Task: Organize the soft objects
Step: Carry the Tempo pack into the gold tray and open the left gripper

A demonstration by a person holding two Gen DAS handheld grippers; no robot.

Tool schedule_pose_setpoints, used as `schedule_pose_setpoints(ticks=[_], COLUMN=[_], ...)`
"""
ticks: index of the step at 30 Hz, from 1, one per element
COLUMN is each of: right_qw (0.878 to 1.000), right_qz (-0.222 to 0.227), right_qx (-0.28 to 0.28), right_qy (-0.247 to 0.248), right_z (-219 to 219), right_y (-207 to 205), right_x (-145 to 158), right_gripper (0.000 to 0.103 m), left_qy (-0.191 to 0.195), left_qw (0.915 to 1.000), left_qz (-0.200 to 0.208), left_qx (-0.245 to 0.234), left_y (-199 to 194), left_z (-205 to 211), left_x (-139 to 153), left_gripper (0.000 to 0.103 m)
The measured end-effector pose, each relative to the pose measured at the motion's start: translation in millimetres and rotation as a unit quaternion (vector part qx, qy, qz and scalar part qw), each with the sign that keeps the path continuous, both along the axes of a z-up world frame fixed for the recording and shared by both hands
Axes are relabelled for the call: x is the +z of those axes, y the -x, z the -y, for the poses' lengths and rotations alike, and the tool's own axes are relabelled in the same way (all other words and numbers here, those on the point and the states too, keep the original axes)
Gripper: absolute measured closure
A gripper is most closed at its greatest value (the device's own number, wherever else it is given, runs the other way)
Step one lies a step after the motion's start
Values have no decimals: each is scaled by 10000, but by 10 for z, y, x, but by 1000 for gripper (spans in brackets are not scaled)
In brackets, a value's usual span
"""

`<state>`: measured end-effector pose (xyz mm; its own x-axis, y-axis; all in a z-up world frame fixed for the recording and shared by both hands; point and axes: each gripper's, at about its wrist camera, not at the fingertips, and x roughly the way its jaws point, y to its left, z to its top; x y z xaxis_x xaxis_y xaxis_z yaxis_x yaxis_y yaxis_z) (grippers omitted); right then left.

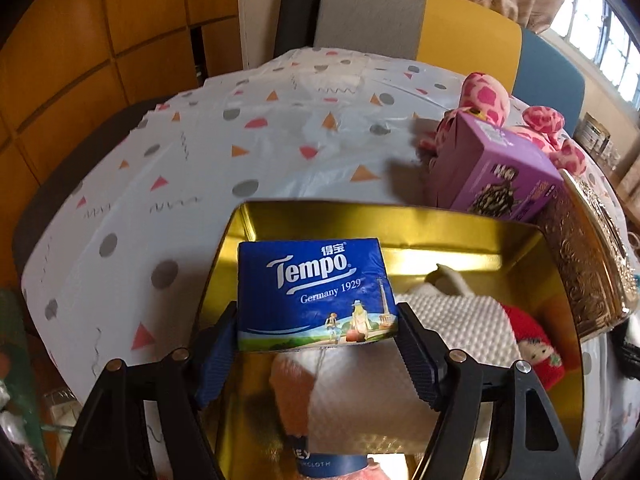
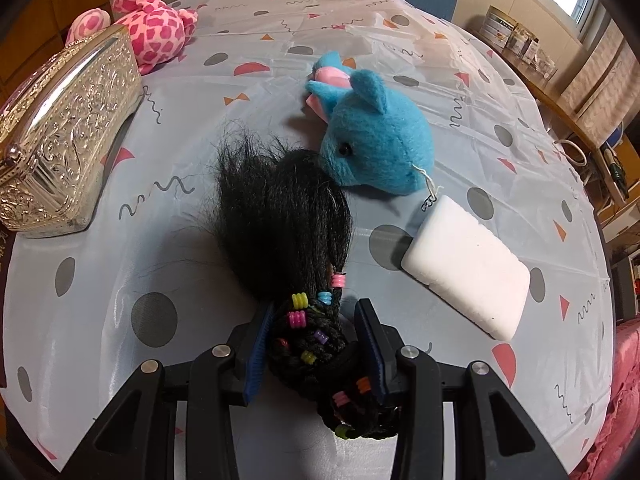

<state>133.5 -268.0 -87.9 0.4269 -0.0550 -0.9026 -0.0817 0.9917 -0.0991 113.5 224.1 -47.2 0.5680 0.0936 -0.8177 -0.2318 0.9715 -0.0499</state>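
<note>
My left gripper is shut on a blue Tempo tissue pack and holds it above the open gold tin. Inside the tin lie a white textured cloth, a red knitted doll and a pink soft item. My right gripper is shut on a black hairpiece with coloured beads, whose loose end rests on the table. A blue plush and a white sponge block lie just ahead of it.
A pink spotted plush lies at the table's far side; it also shows in the left wrist view, behind a purple box. The embossed silver tin lid stands at left. Chairs line the far edge of the tablecloth.
</note>
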Motion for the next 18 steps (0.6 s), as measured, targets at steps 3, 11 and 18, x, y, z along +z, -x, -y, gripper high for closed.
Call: schedule_pose_setpoints(ticks=[3, 11, 18], right_qw=[10000, 9996, 9999], right_qz=[15, 25, -22], right_qx=[-35, -232, -88], right_qy=[49, 171, -116], right_z=[-31, -160, -345], right_y=[8, 18, 81], right_x=[-5, 1, 26], right_gripper=[62, 63, 63], left_qy=[-2, -95, -215], left_qw=[9999, 9971, 9944], left_qz=[77, 599, 905], left_qx=[84, 451, 503], left_y=[80, 469, 829], left_z=[-34, -70, 54], left_x=[-18, 222, 369], left_gripper=[17, 12, 9])
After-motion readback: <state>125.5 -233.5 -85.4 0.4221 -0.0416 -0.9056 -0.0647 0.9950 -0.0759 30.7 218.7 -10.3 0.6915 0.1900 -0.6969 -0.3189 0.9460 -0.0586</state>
